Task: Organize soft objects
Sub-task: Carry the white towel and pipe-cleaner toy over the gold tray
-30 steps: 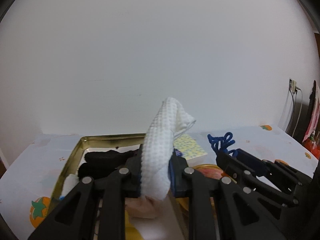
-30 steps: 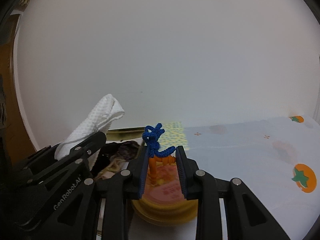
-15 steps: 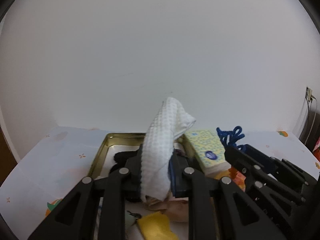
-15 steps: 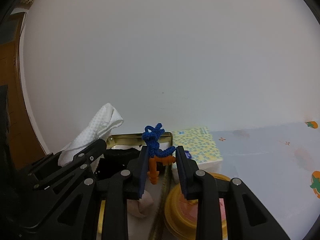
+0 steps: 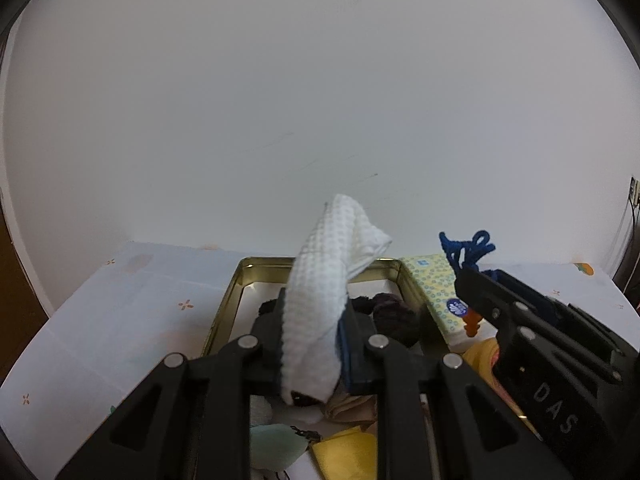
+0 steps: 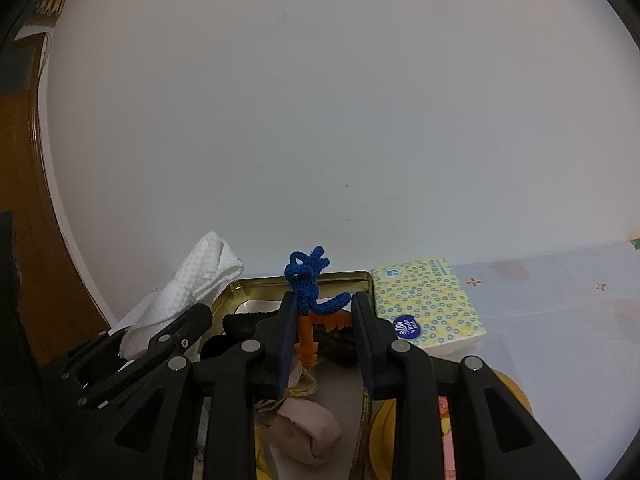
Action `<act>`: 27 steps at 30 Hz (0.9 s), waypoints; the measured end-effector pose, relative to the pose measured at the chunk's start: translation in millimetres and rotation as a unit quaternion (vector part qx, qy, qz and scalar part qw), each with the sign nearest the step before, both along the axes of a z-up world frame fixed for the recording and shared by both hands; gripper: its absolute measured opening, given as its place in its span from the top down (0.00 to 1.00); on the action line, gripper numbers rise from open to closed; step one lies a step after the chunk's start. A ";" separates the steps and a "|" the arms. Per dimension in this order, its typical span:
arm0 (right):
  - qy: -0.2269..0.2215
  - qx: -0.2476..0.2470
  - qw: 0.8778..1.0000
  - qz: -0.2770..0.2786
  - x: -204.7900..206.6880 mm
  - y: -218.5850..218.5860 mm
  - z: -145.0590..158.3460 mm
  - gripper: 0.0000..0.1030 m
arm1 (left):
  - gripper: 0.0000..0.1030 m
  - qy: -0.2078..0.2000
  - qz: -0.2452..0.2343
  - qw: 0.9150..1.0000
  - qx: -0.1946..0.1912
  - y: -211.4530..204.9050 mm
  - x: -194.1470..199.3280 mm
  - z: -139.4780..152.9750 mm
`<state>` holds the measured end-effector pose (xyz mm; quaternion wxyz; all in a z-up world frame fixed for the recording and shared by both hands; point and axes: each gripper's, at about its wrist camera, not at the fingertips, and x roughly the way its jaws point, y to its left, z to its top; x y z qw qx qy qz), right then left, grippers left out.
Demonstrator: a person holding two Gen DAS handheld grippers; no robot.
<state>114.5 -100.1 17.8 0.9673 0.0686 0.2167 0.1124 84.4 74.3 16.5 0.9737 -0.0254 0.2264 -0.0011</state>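
White waffle-weave cloth [image 5: 320, 312] is clamped upright in the left claw [image 5: 312, 344] above a gold tin tray [image 5: 232, 300] holding dark fabric items [image 5: 392, 316]. Right claw [image 6: 322, 332] pinches a blue-and-orange crocheted piece [image 6: 308, 296] over the same tray; a tissue pack [image 6: 428, 308] lies just beside it on the counter [image 6: 560, 320].

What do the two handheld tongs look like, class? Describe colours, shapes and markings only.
Both the left tongs and the right tongs are matte black, built from angular linkage bars with triangular cut-outs and round silver pivot pins. The fingers carry flat dark blue pads. White letters "DAS" mark the right one's side. No cables or sleeves show.
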 end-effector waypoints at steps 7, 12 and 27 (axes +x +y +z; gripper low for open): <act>0.006 0.005 1.000 0.001 5.5 -0.8 1.2 0.71 | 0.82 0.006 0.001 1.000 0.004 2.2 7.5 -3.2; 0.011 0.006 1.000 0.001 10.7 -0.4 6.6 0.71 | 0.82 0.018 0.006 1.000 -0.003 6.8 14.0 -5.2; 0.077 0.012 0.997 0.024 61.3 13.9 22.9 0.71 | 0.82 0.075 0.015 0.997 0.008 23.2 58.7 9.7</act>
